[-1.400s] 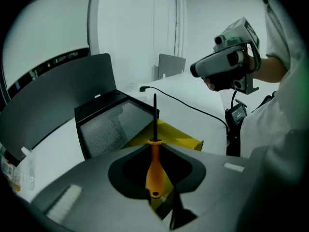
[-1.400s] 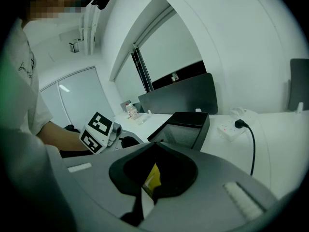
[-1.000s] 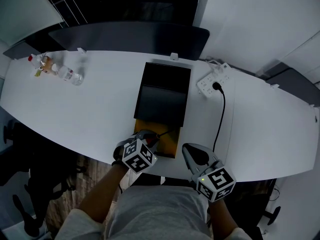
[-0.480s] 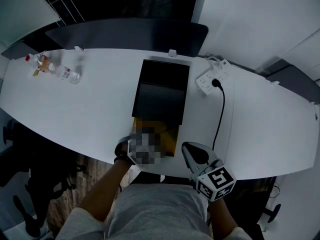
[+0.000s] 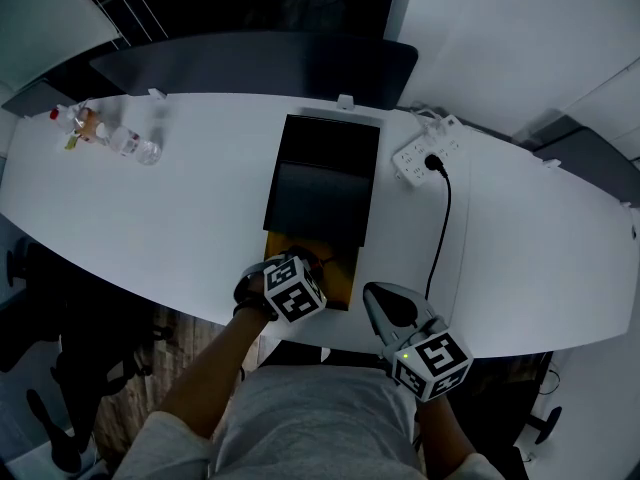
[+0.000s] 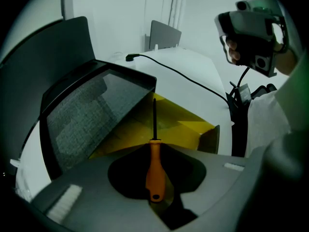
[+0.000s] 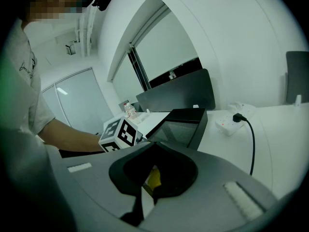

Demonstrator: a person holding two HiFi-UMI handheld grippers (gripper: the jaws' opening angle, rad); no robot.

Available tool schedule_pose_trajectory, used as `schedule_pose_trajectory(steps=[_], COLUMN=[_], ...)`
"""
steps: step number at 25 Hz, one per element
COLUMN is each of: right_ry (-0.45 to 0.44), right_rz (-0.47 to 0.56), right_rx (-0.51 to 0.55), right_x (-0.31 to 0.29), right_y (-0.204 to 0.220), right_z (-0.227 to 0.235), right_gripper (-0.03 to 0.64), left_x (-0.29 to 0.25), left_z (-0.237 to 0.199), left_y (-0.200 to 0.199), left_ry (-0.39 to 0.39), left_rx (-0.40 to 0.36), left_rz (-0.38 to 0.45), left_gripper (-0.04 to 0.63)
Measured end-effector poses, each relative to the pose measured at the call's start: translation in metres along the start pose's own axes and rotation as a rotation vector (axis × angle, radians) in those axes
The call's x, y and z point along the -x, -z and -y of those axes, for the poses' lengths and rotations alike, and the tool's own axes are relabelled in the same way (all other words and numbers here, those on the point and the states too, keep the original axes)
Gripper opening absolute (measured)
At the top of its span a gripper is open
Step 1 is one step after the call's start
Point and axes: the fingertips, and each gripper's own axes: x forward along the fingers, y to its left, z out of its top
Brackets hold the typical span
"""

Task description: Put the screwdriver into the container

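My left gripper [image 5: 300, 266] is shut on an orange-handled screwdriver [image 6: 154, 170]. It hangs over the near end of the container [image 5: 340, 280], a yellow box partly covered by a black lid [image 5: 320, 193]. In the left gripper view the dark shaft [image 6: 154, 117] points steeply down into the yellow inside [image 6: 181, 127], next to the lid's edge [image 6: 96, 112]. In the head view the gripper's marker cube hides the screwdriver. My right gripper [image 5: 378, 296] rests at the table's near edge, right of the container, jaws together with nothing between them [image 7: 154, 146].
A white power strip [image 5: 425, 156] lies at the back right, and its black cable [image 5: 445, 218] runs toward the near edge. Small bottles [image 5: 105, 133] stand at the far left. A dark panel [image 5: 250, 63] rises behind the white table [image 5: 180, 218].
My left gripper has shifted from the table's near edge to over the yellow box and tipped further downward, still holding the screwdriver. The right gripper has stayed put.
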Motion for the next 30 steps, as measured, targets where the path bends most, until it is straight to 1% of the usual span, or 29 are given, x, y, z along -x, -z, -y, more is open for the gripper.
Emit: schedule_pose_trajectory(steps=[9,16,22,30], right_ry=[0.003,0.006,-0.003,-0.011], right_rz=[0.008,0.01,0.01,0.012], right_rx=[-0.008,-0.011,-0.009,-0.007], right_x=[0.0018,0.0035,0.0025,0.0024], right_y=[-0.0005,-0.0013,-0.0018,-0.0035], right_z=[0.0033,0.0067,0.0051,0.0045], right_gripper=[0.015,0.015,0.015,0.015], left_x=[-0.0076,-0.0109,-0.011,-0.011], left_z=[0.0004,-0.0002,0.0025,0.0016], left_y=[0.0011,0.0009,0.0028,0.0024], left_ry=[0.014,0.012,0.029,0.018], left_rx=[0.019,0.02,0.022,0.029], left_rz=[-0.017,-0.027,-0.041,-0.041], left_gripper=[0.071,0.071,0.074,0.077])
